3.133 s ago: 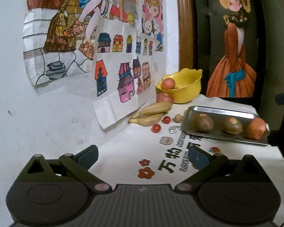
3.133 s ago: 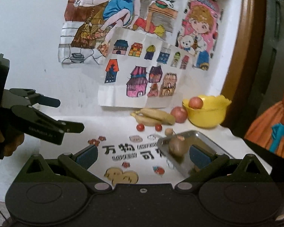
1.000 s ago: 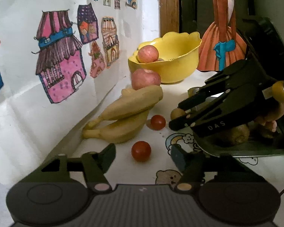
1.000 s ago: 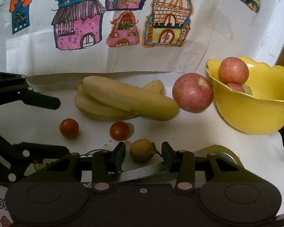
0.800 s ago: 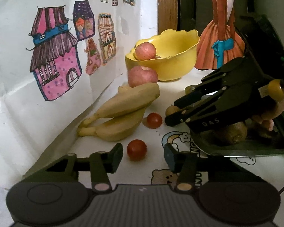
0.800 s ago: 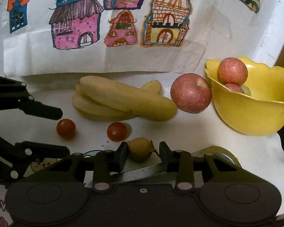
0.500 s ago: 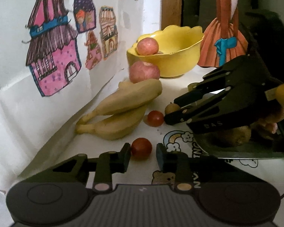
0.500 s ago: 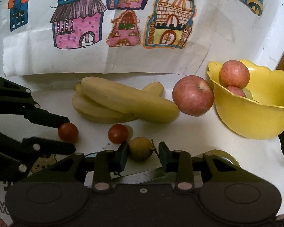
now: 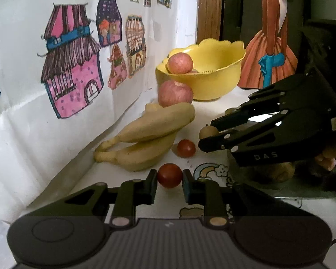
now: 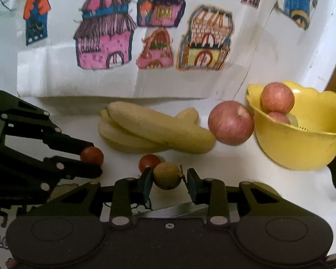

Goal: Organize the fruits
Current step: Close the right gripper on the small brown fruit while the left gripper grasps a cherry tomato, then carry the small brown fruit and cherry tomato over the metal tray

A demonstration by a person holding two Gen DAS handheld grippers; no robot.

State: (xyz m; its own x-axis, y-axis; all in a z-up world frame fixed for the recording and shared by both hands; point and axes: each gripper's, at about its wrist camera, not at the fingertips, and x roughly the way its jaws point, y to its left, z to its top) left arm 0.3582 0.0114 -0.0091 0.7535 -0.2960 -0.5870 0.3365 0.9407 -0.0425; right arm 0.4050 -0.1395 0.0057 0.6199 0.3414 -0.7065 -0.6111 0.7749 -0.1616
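The sorting looks only partly done. Two apples already sit in the yellow bowl (image 10: 302, 148), and brown fruit lies on the metal tray (image 9: 302, 194), mostly hidden behind the right tongs in the left view. Left on the bench (image 10: 224, 163) are a third apple (image 10: 231, 122) touching the bowl's side, the bananas (image 10: 154, 130) by the wall, and the small fruit. Both tongs are low over the bench, pointing toward the wall with its drawings of houses (image 10: 105, 35). The left tongs (image 9: 169, 180) have narrowed onto the nearer cherry tomato (image 9: 169, 175), pads at or just off its sides; I cannot tell whether they bear on it. The right tongs (image 10: 167, 182) bracket a small tan longan-like fruit (image 10: 166, 176), the left pad touching, the right with a sliver of gap. A second cherry tomato (image 10: 148, 161) sits just behind it. Neither fruit looks lifted yet.
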